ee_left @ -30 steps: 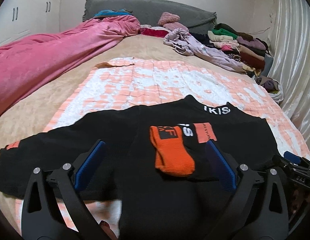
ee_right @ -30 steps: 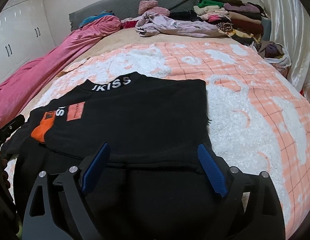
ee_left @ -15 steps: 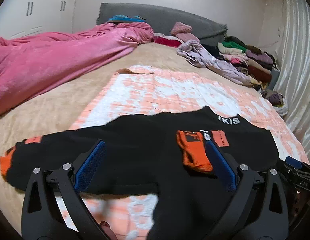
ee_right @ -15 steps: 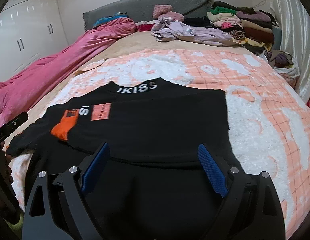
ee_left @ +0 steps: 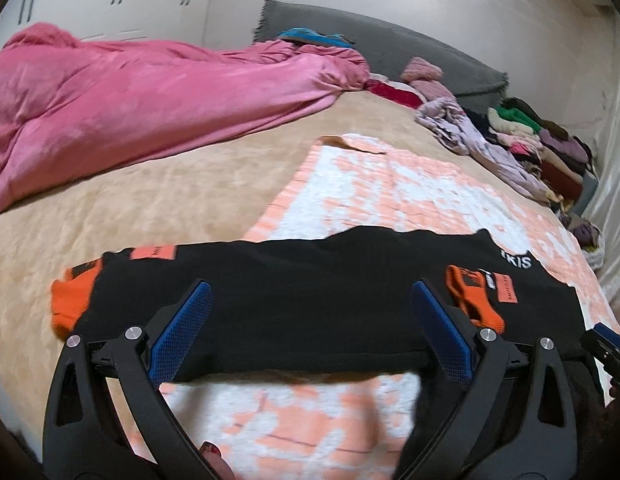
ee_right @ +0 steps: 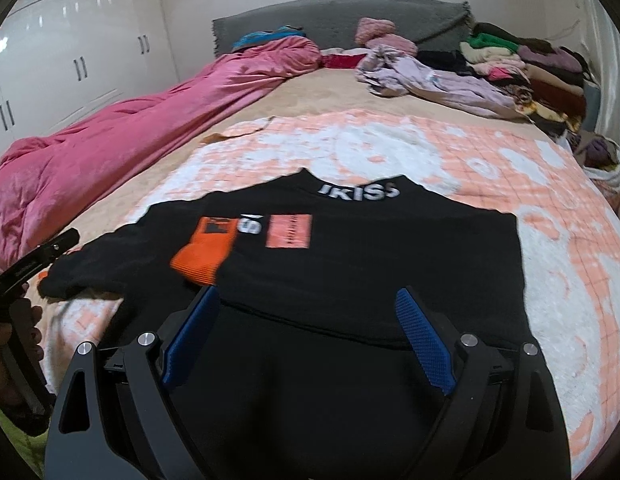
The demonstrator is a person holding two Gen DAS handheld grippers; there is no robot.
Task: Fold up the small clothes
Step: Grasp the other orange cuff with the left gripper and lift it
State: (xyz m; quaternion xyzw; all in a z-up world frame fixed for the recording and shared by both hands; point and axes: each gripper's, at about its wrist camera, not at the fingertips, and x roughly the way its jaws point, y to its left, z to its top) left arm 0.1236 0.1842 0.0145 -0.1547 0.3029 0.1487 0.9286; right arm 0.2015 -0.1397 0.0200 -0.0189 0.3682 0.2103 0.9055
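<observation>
A black sweatshirt (ee_right: 370, 264) with orange cuffs and white collar lettering lies on an orange-and-white blanket (ee_right: 490, 160). One sleeve is folded across its chest, its orange cuff (ee_right: 204, 254) on the body. The other sleeve (ee_left: 270, 300) stretches out to the left, ending in an orange cuff (ee_left: 72, 302). My left gripper (ee_left: 310, 332) is open and empty, just above that outstretched sleeve. My right gripper (ee_right: 306, 332) is open and empty, over the sweatshirt's lower part.
A pink duvet (ee_left: 130, 96) lies along the left side of the bed. Loose and stacked clothes (ee_right: 510, 68) sit at the far right by the grey headboard (ee_right: 338, 20). White wardrobes (ee_right: 70, 48) stand at left. A curtain hangs at right.
My left gripper has swung left, from over the sweatshirt's chest to over the outstretched left sleeve. My right gripper has pulled back slightly. Both stay open.
</observation>
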